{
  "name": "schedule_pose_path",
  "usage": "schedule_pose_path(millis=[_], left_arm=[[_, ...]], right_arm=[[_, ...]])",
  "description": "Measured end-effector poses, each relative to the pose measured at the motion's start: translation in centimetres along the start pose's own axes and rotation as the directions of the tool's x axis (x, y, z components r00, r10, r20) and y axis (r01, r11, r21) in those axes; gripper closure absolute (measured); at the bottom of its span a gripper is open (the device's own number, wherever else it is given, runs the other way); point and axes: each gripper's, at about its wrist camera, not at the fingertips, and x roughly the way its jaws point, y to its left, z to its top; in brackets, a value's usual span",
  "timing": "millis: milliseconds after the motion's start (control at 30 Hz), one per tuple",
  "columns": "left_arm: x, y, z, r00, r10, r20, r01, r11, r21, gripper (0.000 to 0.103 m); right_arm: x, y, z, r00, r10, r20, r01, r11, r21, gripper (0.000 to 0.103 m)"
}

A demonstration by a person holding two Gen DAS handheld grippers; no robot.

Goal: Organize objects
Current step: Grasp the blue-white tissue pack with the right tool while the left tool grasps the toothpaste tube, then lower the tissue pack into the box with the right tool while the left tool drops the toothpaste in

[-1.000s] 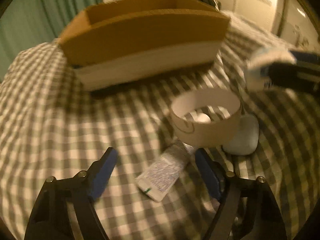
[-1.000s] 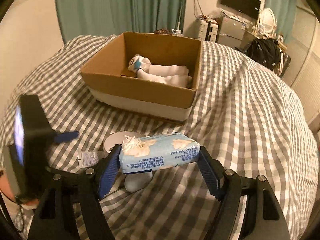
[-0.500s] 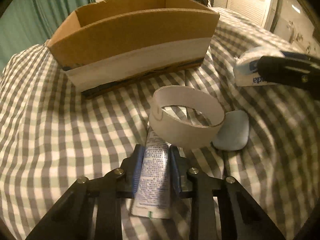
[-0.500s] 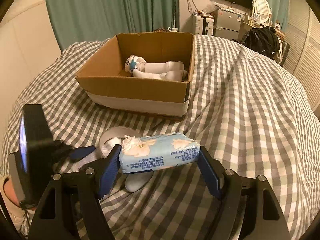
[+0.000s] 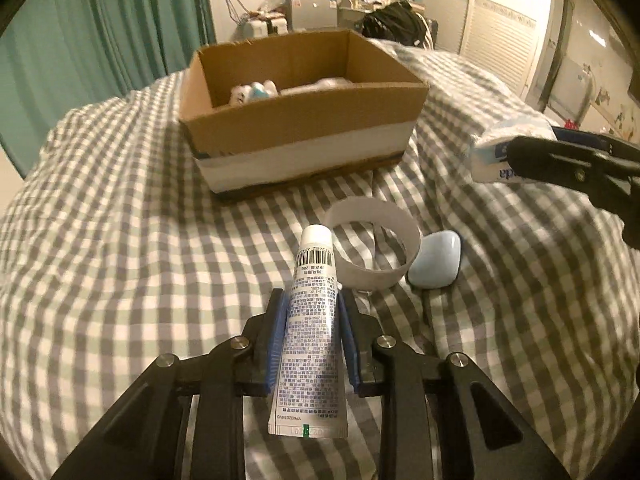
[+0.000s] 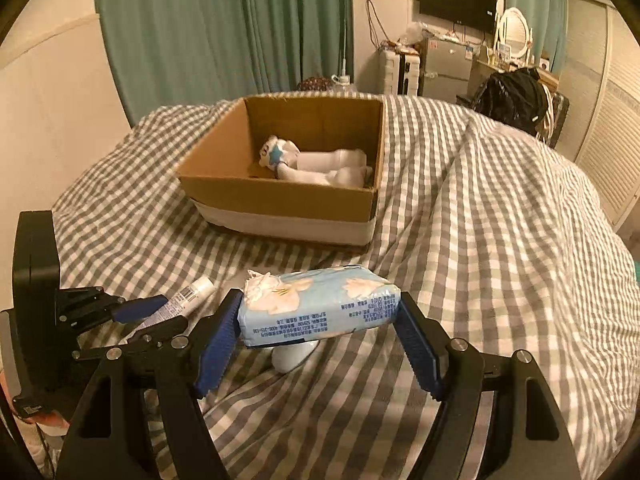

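Observation:
My left gripper is shut on a white printed tube and holds it above the checked bedspread; the tube also shows in the right wrist view. My right gripper is shut on a light blue tissue pack, held above the bed; the pack shows at the right edge of the left wrist view. An open cardboard box sits ahead on the bed; in the right wrist view the box holds white bottles.
A white paper ring and a pale blue oval object lie on the bedspread just ahead of the left gripper. Teal curtains, furniture and a black bag stand behind the bed.
My left gripper closed on the tube and lifted it off the bed. The right gripper kept the tissue pack and rose a little.

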Motion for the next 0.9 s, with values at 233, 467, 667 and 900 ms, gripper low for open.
schedule_pose_path(millis=[233, 467, 667, 900], left_arm=[[-4.0, 1.3, 0.2, 0.999, 0.005, 0.052, -0.002, 0.999, -0.051, 0.077], [-8.2, 2.3, 2.9, 0.987, 0.027, 0.158, -0.015, 0.997, -0.076, 0.077], [-11.2, 3.1, 7.2, 0.966, 0.052, 0.252, -0.032, 0.996, -0.083, 0.077], [-12.3, 4.2, 13.3, 0.939, 0.079, 0.336, -0.054, 0.995, -0.081, 0.077]], right_arm=[[-3.6, 2.0, 0.4, 0.998, -0.008, 0.065, 0.01, 0.999, -0.041, 0.029], [-6.8, 3.7, 1.8, 0.99, -0.012, 0.139, 0.024, 0.996, -0.089, 0.029], [-8.8, 4.2, 5.2, 0.975, -0.016, 0.221, 0.042, 0.992, -0.116, 0.029], [-9.7, 4.1, 10.5, 0.95, 0.001, 0.312, 0.041, 0.991, -0.126, 0.029]])
